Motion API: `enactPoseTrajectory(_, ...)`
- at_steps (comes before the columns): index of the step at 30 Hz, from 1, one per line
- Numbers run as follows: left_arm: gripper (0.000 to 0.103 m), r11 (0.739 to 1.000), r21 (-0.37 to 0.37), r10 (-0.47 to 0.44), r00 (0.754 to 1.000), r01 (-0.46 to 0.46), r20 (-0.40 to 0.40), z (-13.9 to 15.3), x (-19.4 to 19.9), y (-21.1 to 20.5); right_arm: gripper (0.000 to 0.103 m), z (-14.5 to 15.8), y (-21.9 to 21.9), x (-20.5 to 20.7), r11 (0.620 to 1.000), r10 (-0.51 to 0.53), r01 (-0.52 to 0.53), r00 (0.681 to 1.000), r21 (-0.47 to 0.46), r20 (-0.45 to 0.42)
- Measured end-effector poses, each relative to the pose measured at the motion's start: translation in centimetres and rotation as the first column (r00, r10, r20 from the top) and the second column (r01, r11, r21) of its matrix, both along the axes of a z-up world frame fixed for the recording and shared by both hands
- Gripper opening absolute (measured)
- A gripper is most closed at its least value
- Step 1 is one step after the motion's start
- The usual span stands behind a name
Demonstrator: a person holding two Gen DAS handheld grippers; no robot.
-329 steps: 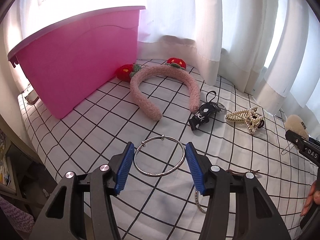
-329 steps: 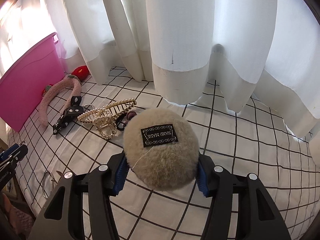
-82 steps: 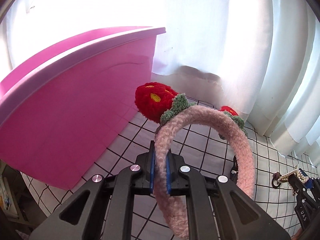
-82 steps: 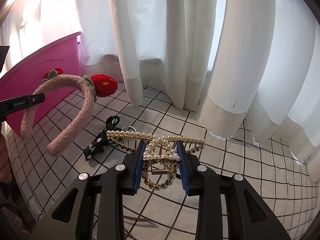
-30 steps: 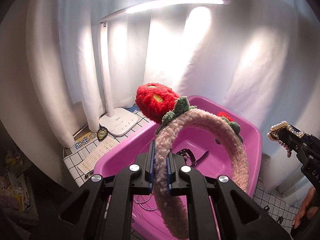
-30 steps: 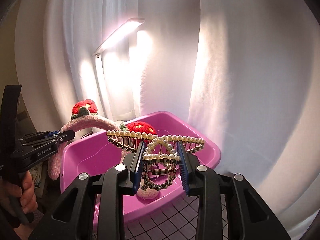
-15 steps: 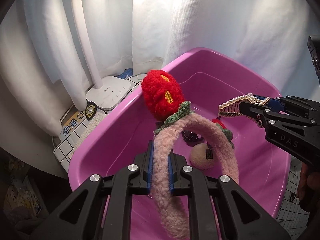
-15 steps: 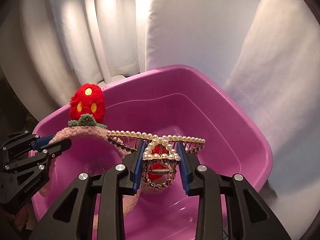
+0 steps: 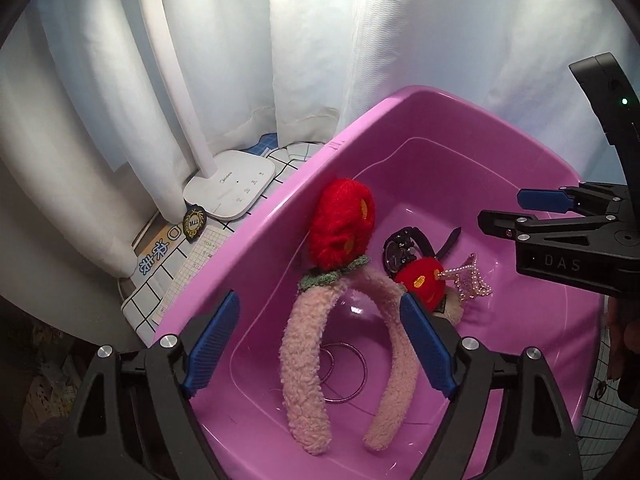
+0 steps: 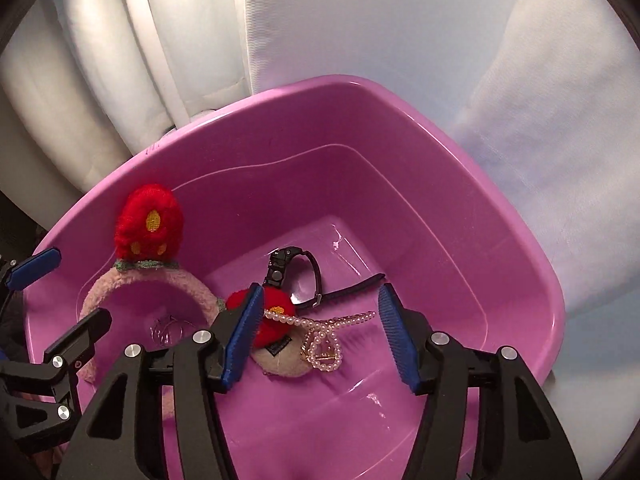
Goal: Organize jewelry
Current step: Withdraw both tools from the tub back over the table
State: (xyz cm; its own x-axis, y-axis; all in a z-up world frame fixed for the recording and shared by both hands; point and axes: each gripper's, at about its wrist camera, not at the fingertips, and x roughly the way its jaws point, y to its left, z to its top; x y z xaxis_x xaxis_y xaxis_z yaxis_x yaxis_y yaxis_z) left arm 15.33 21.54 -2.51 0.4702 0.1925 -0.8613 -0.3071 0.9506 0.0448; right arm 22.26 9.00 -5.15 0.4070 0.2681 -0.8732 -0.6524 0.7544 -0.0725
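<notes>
Your pink headband (image 9: 308, 344) lies inside the pink tub (image 9: 500, 136), its arch toward the tub's far wall, one red strawberry puff (image 9: 344, 228) raised near the left wall, the other (image 9: 420, 280) lower, toward the middle of the floor. The pearl hair claw (image 10: 320, 340) rests on the tub floor just beside that lower puff, partly over a beige pompom (image 10: 280, 360). A black watch (image 10: 296, 276) lies behind them, toward the far wall. A silver bangle (image 9: 344, 364) sits on the floor within the headband's arch; whether it touches the band is unclear through the plush.

Your left gripper (image 9: 320, 344) has just been opening: its jaws stand wide, either side of the headband, pads clear of it. Your right gripper (image 10: 320, 332) has likewise just been opening; the claw lies below and between its jaws, released.

Beyond the tub's left rim stand a white lamp base (image 9: 232, 188) and white curtains (image 9: 224, 60).
</notes>
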Motion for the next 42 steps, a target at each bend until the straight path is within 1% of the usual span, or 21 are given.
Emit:
enactPoseTrajectory(3,0.081,1.000,-0.003,0.003,1.000,-0.003,-0.012,-0.1,0.1,0.0,0.057,0.0,-0.3,0.2,1.000,-0.009,0.009,1.000,0.001,-0.005)
enactPoseTrajectory(6,0.086,1.000,-0.015,0.016,1.000,-0.016,-0.018,-0.2,-0.2,0.2,0.057,-0.3,-0.2,0.4,1.000,-0.015,0.015,1.000,0.002,-0.010)
enactPoseTrajectory(10,0.090,0.999,-0.032,0.034,0.999,-0.034,-0.017,0.0,-0.6,0.3,0.058,-0.6,0.1,0.4,1.000,-0.021,0.021,1.000,0.000,-0.009)
enactPoseTrajectory(13,0.090,0.998,-0.044,0.041,0.999,-0.041,-0.010,0.2,-1.0,0.2,0.059,-0.3,0.0,0.1,1.000,-0.023,0.023,1.000,0.001,-0.002)
enactPoseTrajectory(16,0.091,0.998,-0.039,0.040,0.999,-0.040,-0.007,0.4,-1.3,0.1,0.062,-0.1,0.1,-0.3,1.000,-0.021,0.021,1.000,0.005,0.008)
enactPoseTrajectory(23,0.094,0.998,-0.036,0.061,0.998,-0.061,0.012,1.5,-2.6,0.1,0.066,0.8,-0.2,-1.6,1.000,-0.011,0.011,1.000,0.023,0.025)
enactPoseTrajectory(28,0.095,0.996,-0.036,0.082,0.996,-0.081,0.030,2.4,-3.9,0.1,0.070,1.8,-1.2,-2.9,0.997,-0.016,0.013,0.999,0.071,0.033)
enactPoseTrajectory(34,0.095,0.994,-0.029,0.108,0.993,-0.107,0.056,3.7,-5.7,-0.4,0.072,3.8,-3.2,-5.4,0.990,-0.014,0.004,0.998,0.139,0.068)
enactPoseTrajectory(42,0.096,0.993,-0.025,0.116,0.989,-0.114,0.088,5.5,-7.3,-2.8,0.073,5.9,-7.1,-8.7,0.980,-0.033,0.012,0.994,0.200,0.100)
